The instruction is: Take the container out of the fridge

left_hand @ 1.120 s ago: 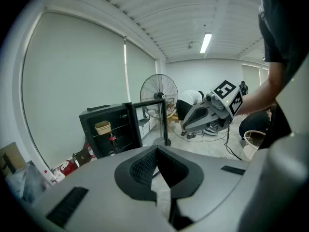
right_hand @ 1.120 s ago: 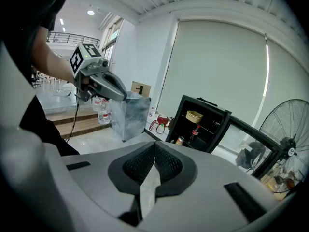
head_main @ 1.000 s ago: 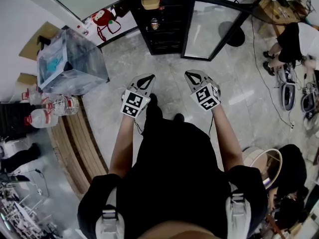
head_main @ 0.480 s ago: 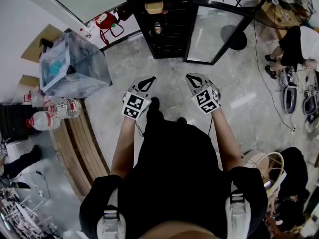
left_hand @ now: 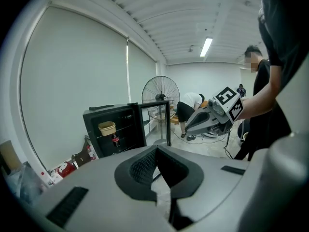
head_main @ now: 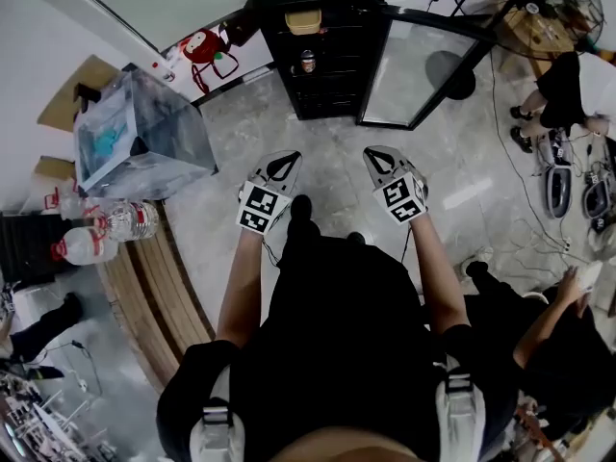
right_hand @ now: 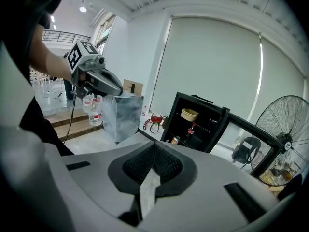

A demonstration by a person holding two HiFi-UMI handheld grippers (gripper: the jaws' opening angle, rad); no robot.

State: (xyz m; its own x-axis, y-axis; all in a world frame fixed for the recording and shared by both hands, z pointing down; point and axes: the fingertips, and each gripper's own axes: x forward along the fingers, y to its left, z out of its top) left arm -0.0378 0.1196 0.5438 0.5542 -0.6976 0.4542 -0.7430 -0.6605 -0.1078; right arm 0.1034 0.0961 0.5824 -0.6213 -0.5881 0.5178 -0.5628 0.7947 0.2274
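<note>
Grey stone floor [head_main: 332,147], black fridge [head_main: 322,80] ahead, glass door [head_main: 423,61] swung open | tan container [head_main: 309,20] on top shelf inside | left gripper [head_main: 285,155], right gripper [head_main: 377,150]: jaws pressed together, holding nothing, well apart from fridge

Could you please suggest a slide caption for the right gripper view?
Shut, empty right claw facing the open fridge, with the beige container on its top shelf.

Bare floor [head_main: 327,141] lies before the open fridge [head_main: 322,77], glass door [head_main: 419,65] swung right.
</note>
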